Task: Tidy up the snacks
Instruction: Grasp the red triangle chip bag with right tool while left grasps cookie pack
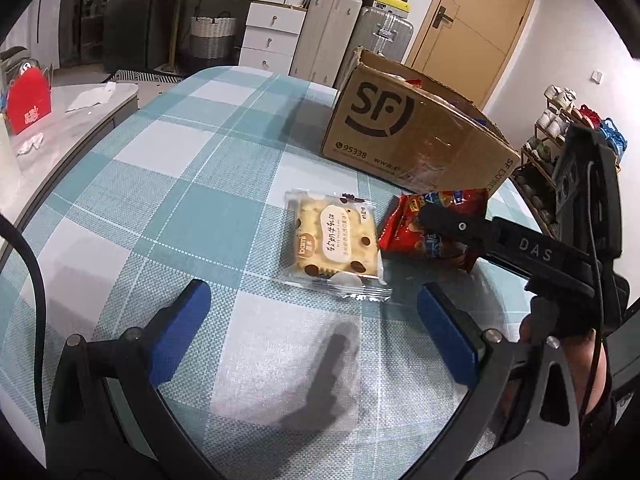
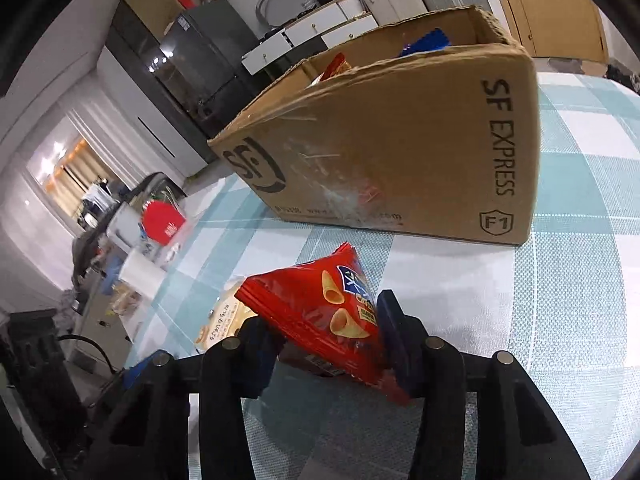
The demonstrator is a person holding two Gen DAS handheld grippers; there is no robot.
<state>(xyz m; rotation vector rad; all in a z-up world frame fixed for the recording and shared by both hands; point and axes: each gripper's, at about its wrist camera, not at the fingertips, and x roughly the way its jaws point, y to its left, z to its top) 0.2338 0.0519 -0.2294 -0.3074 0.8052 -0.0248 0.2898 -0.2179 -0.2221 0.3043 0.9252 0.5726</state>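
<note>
Left gripper (image 1: 308,328): I've got its blue-padded jaws spread wide over the teal-and-white checked tablecloth (image 1: 160,184), nothing between them.
Clear-wrapped square cracker packet (image 1: 336,246): lying flat just ahead of my left jaws, beside the red bag.
Red crinkly chip bag (image 2: 320,316): pinched in my right gripper (image 2: 324,344), tilted above the cloth.
Brown cardboard SF shipping box (image 2: 400,152): open-topped, just beyond the bag, snack packets showing inside.
</note>
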